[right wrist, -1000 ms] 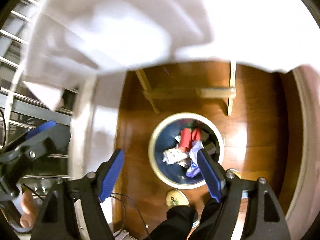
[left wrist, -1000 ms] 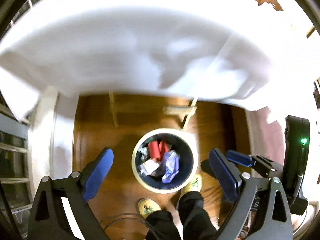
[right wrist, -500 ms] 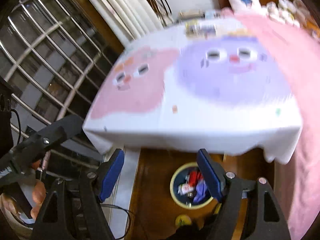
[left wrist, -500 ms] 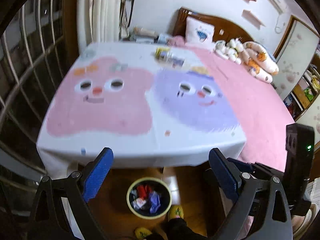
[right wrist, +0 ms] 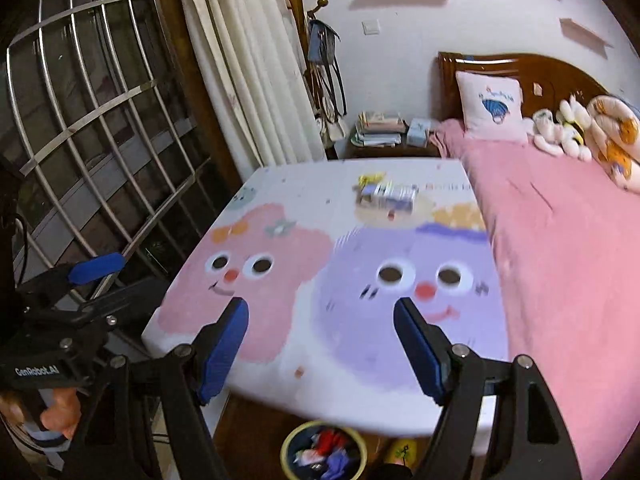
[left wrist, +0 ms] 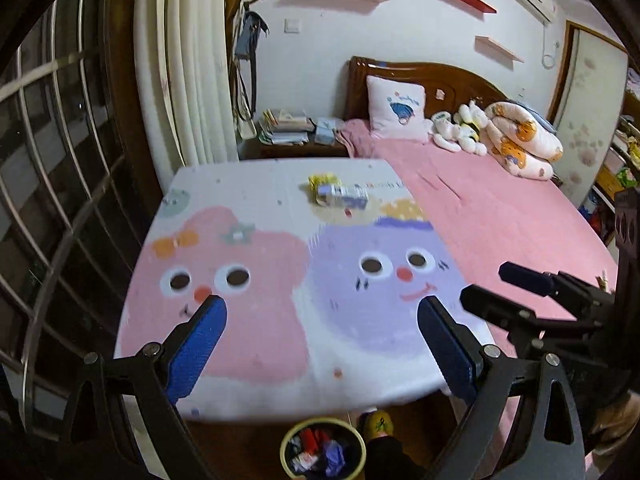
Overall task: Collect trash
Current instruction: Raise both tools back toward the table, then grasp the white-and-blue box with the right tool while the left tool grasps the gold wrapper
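A small heap of trash [left wrist: 338,192] [right wrist: 385,194], a yellow wrapper and a whitish-blue carton, lies at the far side of the table [left wrist: 256,200] [right wrist: 304,184] with its cartoon-face cloth. On the floor below the near table edge stands a round bin [left wrist: 323,449] [right wrist: 323,451] holding red, white and purple scraps. My left gripper [left wrist: 320,314] is open and holds nothing, hovering above the near edge. My right gripper [right wrist: 322,312] is open too, also empty. Each gripper shows at the side of the other's view.
A bed with a pink cover [left wrist: 500,204] [right wrist: 560,216] adjoins the table's right side, with pillows and soft toys at its head. A barred window [left wrist: 52,160] and curtains [right wrist: 248,72] fill the left. A person's slippered foot [left wrist: 378,424] stands beside the bin.
Both views swung up from the bin on the floor to the tabletop. The bin slid to the bottom edge, and the far trash came into sight. Both grippers stayed open.
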